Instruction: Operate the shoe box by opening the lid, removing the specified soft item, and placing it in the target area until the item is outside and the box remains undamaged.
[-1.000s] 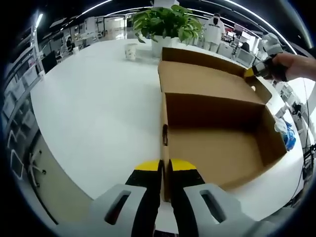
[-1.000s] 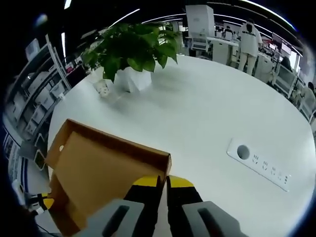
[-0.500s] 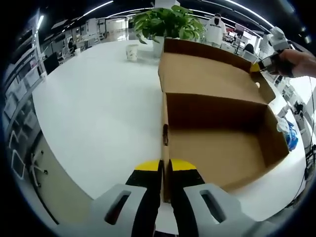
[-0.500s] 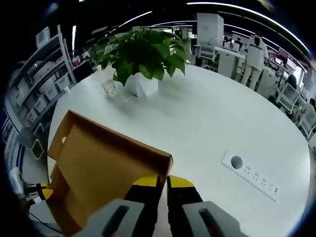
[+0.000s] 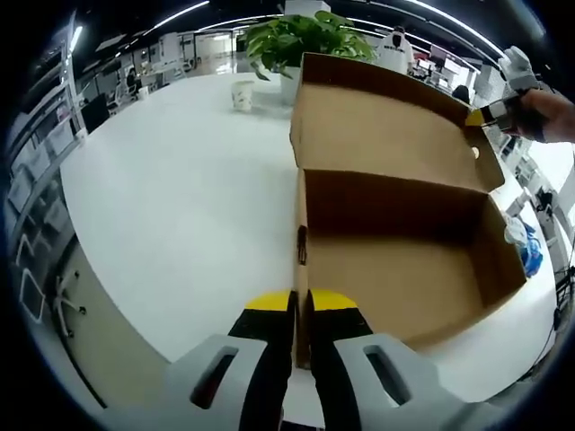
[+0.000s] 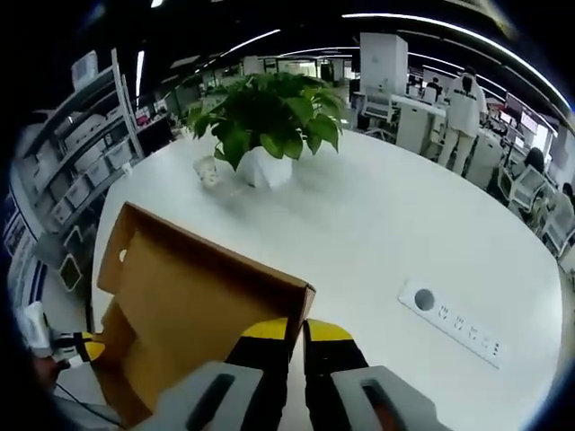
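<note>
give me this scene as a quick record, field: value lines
box: brown cardboard shoe box on the round white table, interior looks bare
lid: hinged cardboard lid raised, tilted back
left gripper: left gripper shut on the box's near side wall
right gripper: right gripper shut on the lid's front corner
beside box: blue and white item, identity unclear
background: green potted plant, paper cup, white power strip

One shoe box (image 5: 395, 233), one plant (image 6: 269, 112), one cup (image 5: 241, 93), two tools.
</note>
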{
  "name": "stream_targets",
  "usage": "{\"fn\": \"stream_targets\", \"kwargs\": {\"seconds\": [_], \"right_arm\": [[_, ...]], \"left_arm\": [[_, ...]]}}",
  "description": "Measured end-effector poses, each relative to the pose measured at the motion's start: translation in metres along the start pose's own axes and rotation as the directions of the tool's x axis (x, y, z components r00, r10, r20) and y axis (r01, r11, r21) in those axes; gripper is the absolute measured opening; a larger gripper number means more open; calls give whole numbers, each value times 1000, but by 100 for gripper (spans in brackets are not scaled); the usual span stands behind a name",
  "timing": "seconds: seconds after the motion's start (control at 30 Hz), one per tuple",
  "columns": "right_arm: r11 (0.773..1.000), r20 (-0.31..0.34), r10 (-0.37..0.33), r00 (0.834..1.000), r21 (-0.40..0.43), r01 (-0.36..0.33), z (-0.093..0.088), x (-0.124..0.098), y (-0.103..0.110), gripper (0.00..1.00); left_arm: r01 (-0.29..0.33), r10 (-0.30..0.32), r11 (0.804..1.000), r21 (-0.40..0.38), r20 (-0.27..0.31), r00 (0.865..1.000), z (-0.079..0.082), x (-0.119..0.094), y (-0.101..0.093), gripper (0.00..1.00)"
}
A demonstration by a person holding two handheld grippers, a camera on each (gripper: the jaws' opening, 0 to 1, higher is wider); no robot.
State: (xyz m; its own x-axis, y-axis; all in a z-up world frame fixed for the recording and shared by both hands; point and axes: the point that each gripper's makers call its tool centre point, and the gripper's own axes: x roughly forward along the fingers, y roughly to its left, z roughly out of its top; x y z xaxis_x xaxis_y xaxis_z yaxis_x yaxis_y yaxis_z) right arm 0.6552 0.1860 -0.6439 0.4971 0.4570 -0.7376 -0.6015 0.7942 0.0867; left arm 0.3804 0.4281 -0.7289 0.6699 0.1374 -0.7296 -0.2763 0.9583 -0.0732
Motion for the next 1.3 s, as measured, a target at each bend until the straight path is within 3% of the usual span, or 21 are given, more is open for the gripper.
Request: {"fn": "stream_targets", "kwargs": {"seconds": [0.57, 1.3], "right_arm": [[1000, 92, -22, 995, 3, 22, 5, -32, 7, 0], [998, 185, -65, 980, 9, 65, -10, -75, 24, 0]], "left_arm": [[-5, 5, 1000, 4, -2, 1000, 0, 0, 0, 4], [-1, 1, 1000, 2, 3, 1000, 0, 1, 0, 4]]}}
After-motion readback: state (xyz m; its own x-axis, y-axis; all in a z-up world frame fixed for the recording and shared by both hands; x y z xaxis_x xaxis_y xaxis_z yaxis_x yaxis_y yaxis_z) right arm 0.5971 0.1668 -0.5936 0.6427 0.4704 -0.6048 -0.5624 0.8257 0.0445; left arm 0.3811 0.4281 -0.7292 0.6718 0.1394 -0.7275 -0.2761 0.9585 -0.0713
